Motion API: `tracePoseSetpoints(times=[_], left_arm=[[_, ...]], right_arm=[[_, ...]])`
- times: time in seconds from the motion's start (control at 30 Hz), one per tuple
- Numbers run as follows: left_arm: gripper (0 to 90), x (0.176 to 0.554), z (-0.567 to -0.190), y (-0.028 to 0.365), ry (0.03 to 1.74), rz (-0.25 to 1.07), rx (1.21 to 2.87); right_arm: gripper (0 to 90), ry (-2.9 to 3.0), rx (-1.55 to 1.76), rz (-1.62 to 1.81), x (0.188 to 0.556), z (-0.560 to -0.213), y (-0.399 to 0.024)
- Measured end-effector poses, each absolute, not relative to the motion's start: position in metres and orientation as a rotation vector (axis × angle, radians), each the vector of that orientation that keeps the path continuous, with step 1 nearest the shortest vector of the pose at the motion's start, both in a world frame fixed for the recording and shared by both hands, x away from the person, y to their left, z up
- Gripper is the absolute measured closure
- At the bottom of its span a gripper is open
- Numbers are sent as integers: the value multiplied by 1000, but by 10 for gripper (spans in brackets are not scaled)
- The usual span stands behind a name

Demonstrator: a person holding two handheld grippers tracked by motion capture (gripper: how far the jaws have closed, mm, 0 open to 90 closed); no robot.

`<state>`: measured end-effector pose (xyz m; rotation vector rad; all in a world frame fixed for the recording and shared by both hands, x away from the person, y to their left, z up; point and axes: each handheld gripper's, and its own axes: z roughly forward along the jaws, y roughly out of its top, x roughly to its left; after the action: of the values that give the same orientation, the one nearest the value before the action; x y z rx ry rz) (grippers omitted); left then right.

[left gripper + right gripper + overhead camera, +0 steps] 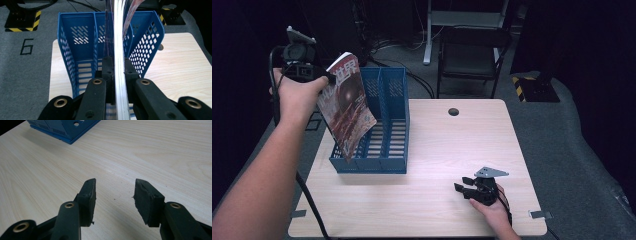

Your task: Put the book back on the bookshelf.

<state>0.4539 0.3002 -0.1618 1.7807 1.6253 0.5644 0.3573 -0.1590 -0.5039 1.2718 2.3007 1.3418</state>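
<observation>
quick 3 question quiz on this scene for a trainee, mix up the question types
1. True or false: the left gripper has its fingers shut on the magazine.
2. Where is the magazine's lower end? A) flat on the table B) over the blue file rack, at its left compartment C) on the floor
3. Fill in: the right gripper rests low over the table with its fingers ____ and nothing between them.

Key: 1 true; 2 B; 3 open
</observation>
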Motion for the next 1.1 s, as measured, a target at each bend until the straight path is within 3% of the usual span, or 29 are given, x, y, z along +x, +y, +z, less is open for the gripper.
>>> tracePoseSetpoints(times=[1.1], left_arm=[[840,486,-198,290,1668,642,1699]], right_arm=[[520,2303,1255,1342,358,-504,-161]])
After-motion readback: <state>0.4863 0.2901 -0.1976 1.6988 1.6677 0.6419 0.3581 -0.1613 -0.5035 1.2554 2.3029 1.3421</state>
